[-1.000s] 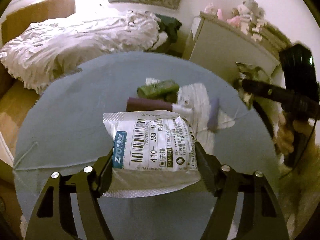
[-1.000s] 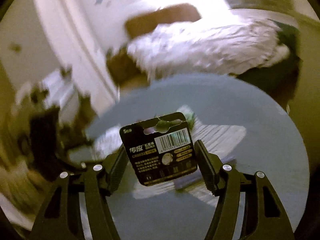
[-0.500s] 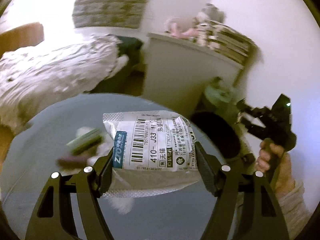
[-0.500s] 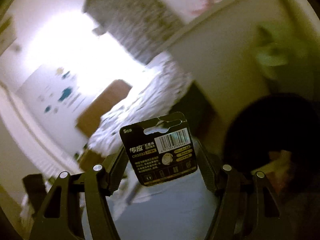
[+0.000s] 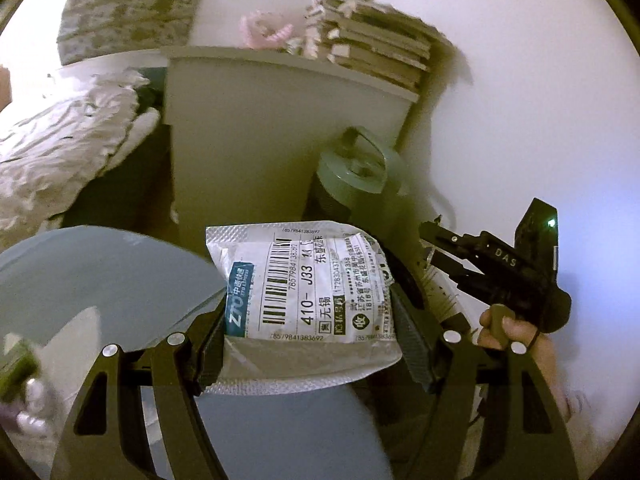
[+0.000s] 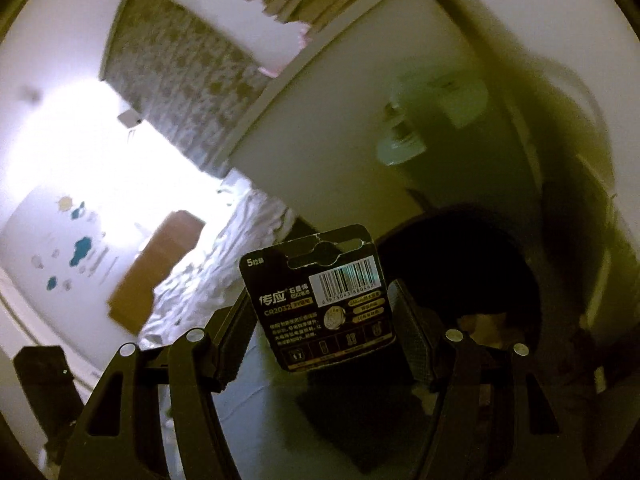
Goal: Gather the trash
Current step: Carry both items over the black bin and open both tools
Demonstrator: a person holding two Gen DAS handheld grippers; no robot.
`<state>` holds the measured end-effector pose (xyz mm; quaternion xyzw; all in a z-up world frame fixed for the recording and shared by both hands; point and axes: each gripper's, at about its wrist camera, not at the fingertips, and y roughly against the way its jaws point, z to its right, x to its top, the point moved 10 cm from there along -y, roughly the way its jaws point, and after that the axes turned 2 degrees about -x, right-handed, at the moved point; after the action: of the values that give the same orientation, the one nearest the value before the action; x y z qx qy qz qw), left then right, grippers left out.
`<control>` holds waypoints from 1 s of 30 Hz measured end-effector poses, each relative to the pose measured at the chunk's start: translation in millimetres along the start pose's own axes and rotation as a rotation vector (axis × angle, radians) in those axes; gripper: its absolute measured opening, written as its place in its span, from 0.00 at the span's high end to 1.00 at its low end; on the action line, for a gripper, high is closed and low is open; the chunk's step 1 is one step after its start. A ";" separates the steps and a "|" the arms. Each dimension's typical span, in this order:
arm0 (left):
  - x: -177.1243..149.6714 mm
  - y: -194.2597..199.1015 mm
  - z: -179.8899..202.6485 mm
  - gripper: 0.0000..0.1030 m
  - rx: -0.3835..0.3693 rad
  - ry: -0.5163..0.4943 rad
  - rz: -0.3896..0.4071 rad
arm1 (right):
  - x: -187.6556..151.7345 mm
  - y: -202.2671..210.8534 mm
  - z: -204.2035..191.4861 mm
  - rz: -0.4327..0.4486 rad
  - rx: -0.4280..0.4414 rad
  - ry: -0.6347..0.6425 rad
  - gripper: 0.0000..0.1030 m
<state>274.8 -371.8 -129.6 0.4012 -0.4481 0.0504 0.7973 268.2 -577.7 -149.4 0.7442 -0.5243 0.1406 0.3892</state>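
Observation:
My left gripper (image 5: 308, 312) is shut on a grey courier mailer bag (image 5: 304, 280) with a barcode label, held upright past the right edge of the round blue-grey table (image 5: 92, 268). A black battery card (image 6: 320, 304) marked CR2032 stands between the jaws of my right gripper (image 6: 320, 316), which is shut on it. Beyond that card, at the right, gapes the dark mouth of a black bin (image 6: 460, 272). In the left wrist view the right gripper (image 5: 504, 268) appears at the right, carried by a hand (image 5: 516, 332).
A white cabinet (image 5: 280, 128) with stacked books stands behind. A green lidded container (image 5: 356, 172) sits beside it. A bed with rumpled white bedding (image 5: 60, 152) lies at the left. Leftover items (image 5: 20, 364) rest on the table's left side.
Both grippers have swung right, off the table toward the cabinet and bin, each keeping its item. The right gripper rolled, so the room now looks tilted.

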 end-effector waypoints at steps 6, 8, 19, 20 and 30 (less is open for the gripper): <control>8.2 -45.1 12.5 0.30 -0.023 -0.015 -0.041 | 7.2 -10.8 27.6 0.001 -0.059 -0.044 0.36; 8.1 -59.1 14.6 0.30 -0.028 -0.016 -0.062 | 10.0 -15.1 36.6 -0.003 -0.076 -0.056 0.36; -4.3 -90.8 19.2 0.28 -0.028 -0.011 -0.130 | 6.0 -21.4 57.1 -0.024 -0.122 -0.113 0.36; -5.0 -91.3 20.1 0.27 -0.025 -0.014 -0.135 | 5.5 -21.2 57.9 -0.025 -0.125 -0.116 0.35; -0.7 -75.5 27.8 0.16 -0.010 -0.032 -0.119 | 1.1 -14.4 54.1 -0.014 -0.170 -0.088 0.25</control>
<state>288.8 -441.5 -167.3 0.4240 -0.4362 -0.0058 0.7937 270.7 -615.6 -190.5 0.7177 -0.5457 0.0603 0.4284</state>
